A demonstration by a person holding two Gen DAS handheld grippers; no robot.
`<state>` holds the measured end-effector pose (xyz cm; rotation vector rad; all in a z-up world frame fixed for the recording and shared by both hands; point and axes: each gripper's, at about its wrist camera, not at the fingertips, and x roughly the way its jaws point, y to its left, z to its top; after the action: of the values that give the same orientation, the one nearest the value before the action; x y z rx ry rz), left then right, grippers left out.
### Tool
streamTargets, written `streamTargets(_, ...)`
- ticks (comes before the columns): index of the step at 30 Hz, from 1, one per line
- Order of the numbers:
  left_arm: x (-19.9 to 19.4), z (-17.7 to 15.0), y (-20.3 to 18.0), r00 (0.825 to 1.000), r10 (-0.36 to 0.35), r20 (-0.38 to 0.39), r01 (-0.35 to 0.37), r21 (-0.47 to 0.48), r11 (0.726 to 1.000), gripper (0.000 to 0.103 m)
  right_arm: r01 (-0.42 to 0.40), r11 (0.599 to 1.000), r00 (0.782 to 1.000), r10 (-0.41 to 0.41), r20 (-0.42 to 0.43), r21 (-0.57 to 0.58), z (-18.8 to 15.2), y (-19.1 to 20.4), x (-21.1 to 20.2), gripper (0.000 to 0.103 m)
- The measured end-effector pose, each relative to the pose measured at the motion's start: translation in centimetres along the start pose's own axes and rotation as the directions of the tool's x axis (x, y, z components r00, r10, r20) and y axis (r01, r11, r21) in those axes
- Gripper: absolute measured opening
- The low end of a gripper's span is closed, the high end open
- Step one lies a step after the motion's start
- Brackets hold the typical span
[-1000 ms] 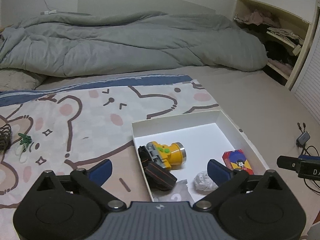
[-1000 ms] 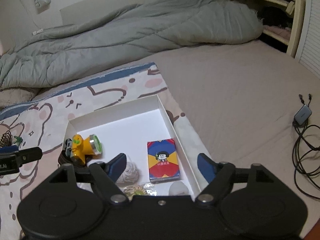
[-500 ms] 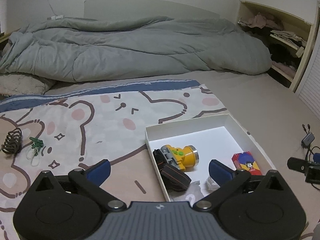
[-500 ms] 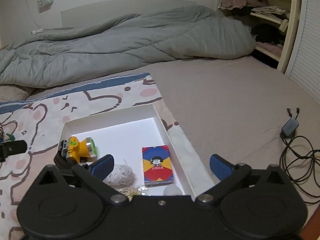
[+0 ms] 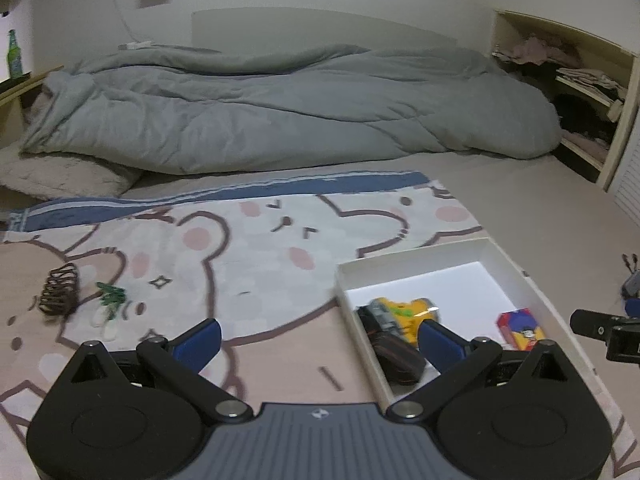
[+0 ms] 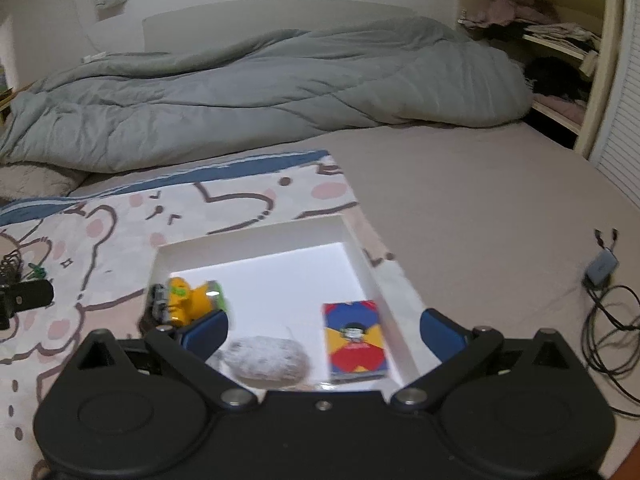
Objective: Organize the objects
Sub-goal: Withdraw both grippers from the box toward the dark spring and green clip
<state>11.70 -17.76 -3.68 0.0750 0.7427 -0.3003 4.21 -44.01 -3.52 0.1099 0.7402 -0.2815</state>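
A: What surface is this?

B: A bed (image 5: 520,216) with a beige sheet. A cartoon-bear blanket (image 5: 240,248) lies over its left part, and a grey duvet (image 5: 280,120) is bunched across the top of both frames. An open shelf (image 5: 580,80) of folded clothes stands at the upper right.

A: And the task's things?

B: A white box (image 6: 360,256) sits at the lower centre of the right view, holding a yellow headlamp (image 6: 188,302), a card pack (image 6: 354,334) and a whitish ball (image 6: 264,358). Out on the blanket, left of the left view, lie a brown hair clip (image 5: 59,294) and a green-and-white item (image 5: 112,300).

A: The jaws?

B: Left gripper (image 5: 320,340) and right gripper (image 6: 324,334) are both spread wide, holding nothing.

A: Anything unclear?

B: The headlamp is motion-blurred, the ball is partly hidden behind the right gripper, and the green item is too small to identify. A cable (image 6: 608,320) runs off the right edge.
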Motion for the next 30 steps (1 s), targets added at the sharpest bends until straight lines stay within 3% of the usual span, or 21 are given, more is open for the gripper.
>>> streamTargets(14,-2.5,-0.7,9.0,0.991,0.134,0.01,-0.132,-0.096,0.987,0.103,-0.099,0.991,0.995,0.1,0.005,-0.092,1.1,9.4,-0.1,0.103)
streamTargets(23,-4.4,-1.8,14.5,0.98,0.199,0.004,-0.195,-0.179,0.964,0.103,-0.183,0.973,0.983,0.185,-0.002,-0.14,1.3,15.6,0.0,0.103)
streamTargets(30,-5.1,-2.9,17.8,0.967,0.253,-0.01,-0.25,-0.189,0.949,0.103,-0.243,0.957,0.97,0.244,-0.008,-0.157,1.2,19.9,0.3,0.103)
